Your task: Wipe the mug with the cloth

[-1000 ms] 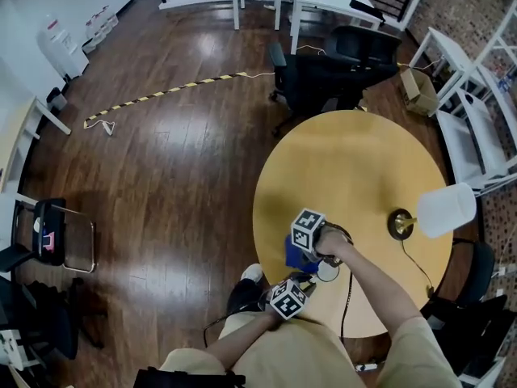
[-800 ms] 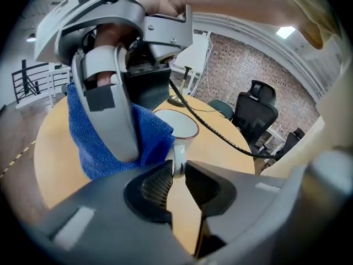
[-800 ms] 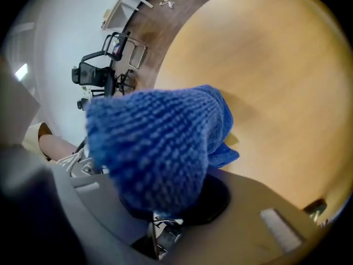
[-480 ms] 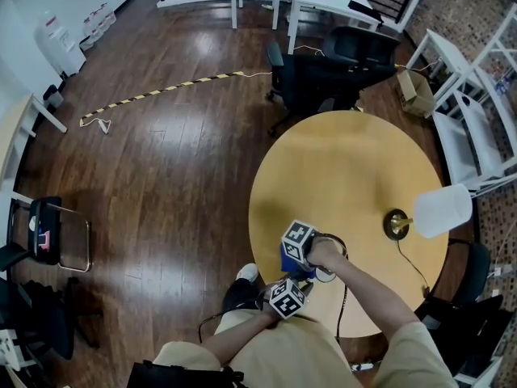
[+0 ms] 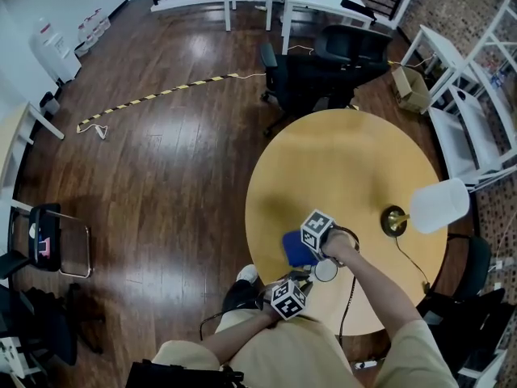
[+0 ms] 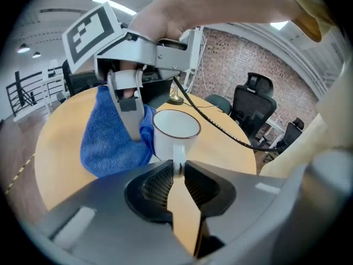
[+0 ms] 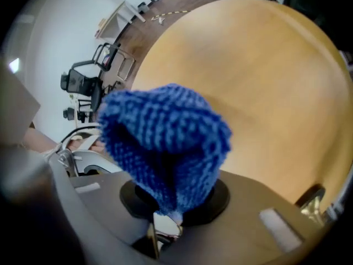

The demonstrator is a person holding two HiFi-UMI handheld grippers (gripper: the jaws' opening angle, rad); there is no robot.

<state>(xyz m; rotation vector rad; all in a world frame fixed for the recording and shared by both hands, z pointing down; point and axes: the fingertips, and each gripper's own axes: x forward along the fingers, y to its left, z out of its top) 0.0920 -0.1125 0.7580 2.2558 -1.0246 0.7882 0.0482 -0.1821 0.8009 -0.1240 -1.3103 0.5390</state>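
1. The left gripper is clenching its jaws on the handle of the white mug, and the ribbed pads are pinching that handle from both sides.
2. The mug is standing upright with its mouth open to the ceiling on the round yellow table. In the head view it is sitting near the table's 6 o'clock edge, close to the person's body.
3. The right gripper is grasping the blue cloth. Its jaws are squeezing the bunched end while the rest is bulging out past them in a thick fold.
4. In the left gripper view the cloth is hanging at the mug's 9 o'clock, and its folds appear to be lying against the mug's outer wall. One grey finger of the right gripper is running down over the cloth.
5. In the head view the cloth is showing at the mug's 10 o'clock, partly under the right gripper's marker cube.
6. A lamp with a white shade is standing at the table's 3 o'clock, and its dark cord is trailing toward the 5 o'clock edge.
7. A black office chair is sitting on the wooden floor beyond the table's 12 o'clock side.
8. Both of the person's forearms are reaching in from 6 o'clock.
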